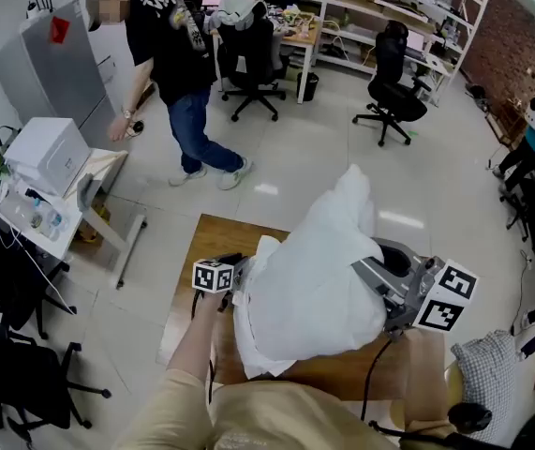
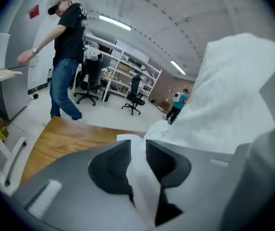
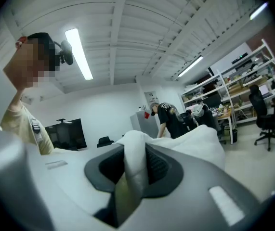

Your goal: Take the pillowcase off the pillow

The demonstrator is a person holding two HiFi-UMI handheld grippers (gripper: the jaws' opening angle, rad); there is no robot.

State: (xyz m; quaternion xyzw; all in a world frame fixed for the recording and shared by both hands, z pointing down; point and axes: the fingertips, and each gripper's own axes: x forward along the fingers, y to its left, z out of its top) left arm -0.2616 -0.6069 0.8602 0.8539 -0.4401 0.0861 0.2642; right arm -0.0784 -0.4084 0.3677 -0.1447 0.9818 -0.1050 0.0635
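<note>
A white pillow in its pillowcase (image 1: 314,279) hangs in a bulky heap over the wooden table (image 1: 201,242), one corner poking up. At its lower left edge, my left gripper (image 1: 239,279) is shut on a thin strip of the pillowcase (image 2: 139,177), which runs between the pads (image 2: 113,160) in the left gripper view. On the pillow's right side sits my right gripper (image 1: 379,284), shut on a thick fold of the white fabric (image 3: 136,162). Whether that fold is case only or pillow too, I cannot tell. The rest of the pillow (image 2: 233,95) bulges up on the right of the left gripper view.
A person in a black shirt (image 1: 178,54) stands bent over beyond the table. A white desk with a box (image 1: 52,157) stands at the left. Office chairs (image 1: 393,82) and shelves are at the back. A checked cushion (image 1: 492,364) lies at the lower right.
</note>
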